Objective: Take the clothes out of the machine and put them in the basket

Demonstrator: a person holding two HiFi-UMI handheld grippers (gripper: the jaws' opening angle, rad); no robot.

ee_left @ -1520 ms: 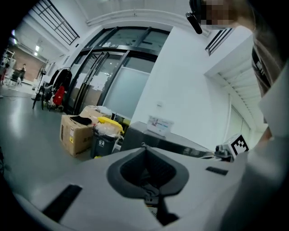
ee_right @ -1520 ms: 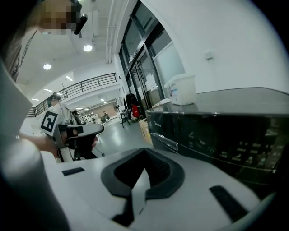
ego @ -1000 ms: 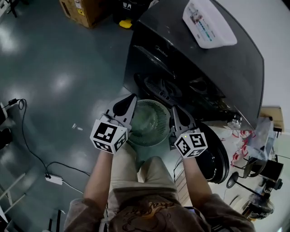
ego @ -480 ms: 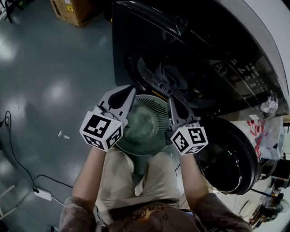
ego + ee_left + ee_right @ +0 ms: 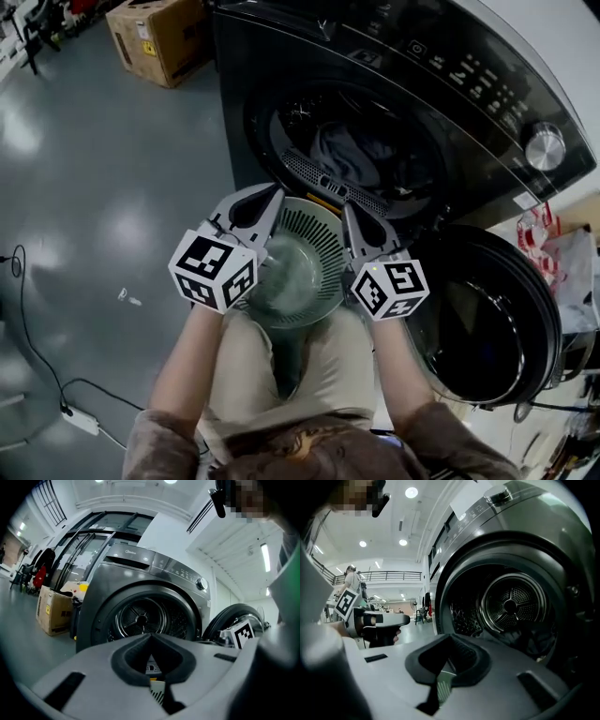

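The dark grey washing machine [image 5: 441,103] stands with its round door [image 5: 487,319] swung open to the right. Dark clothes [image 5: 361,150] lie inside the drum [image 5: 140,618], and the right gripper view shows these clothes [image 5: 534,639] low in the drum [image 5: 513,603]. A green ribbed basket [image 5: 295,272] sits just in front of the opening, over the person's knees. My left gripper [image 5: 267,199] flanks its left wall and my right gripper [image 5: 352,214] its right wall. Both point level at the drum. The left gripper [image 5: 150,637] and right gripper [image 5: 450,637] are shut, with nothing between the tips.
A cardboard box [image 5: 159,37] stands on the grey floor left of the machine, also seen as a box [image 5: 54,609] in the left gripper view. A cable with a white adapter [image 5: 80,420] lies at the lower left. Clutter sits behind the open door at right [image 5: 553,253].
Both grippers and the basket between them have sunk in front of the machine. The drum opening with the clothes has come into plain view. The jaws stayed shut.
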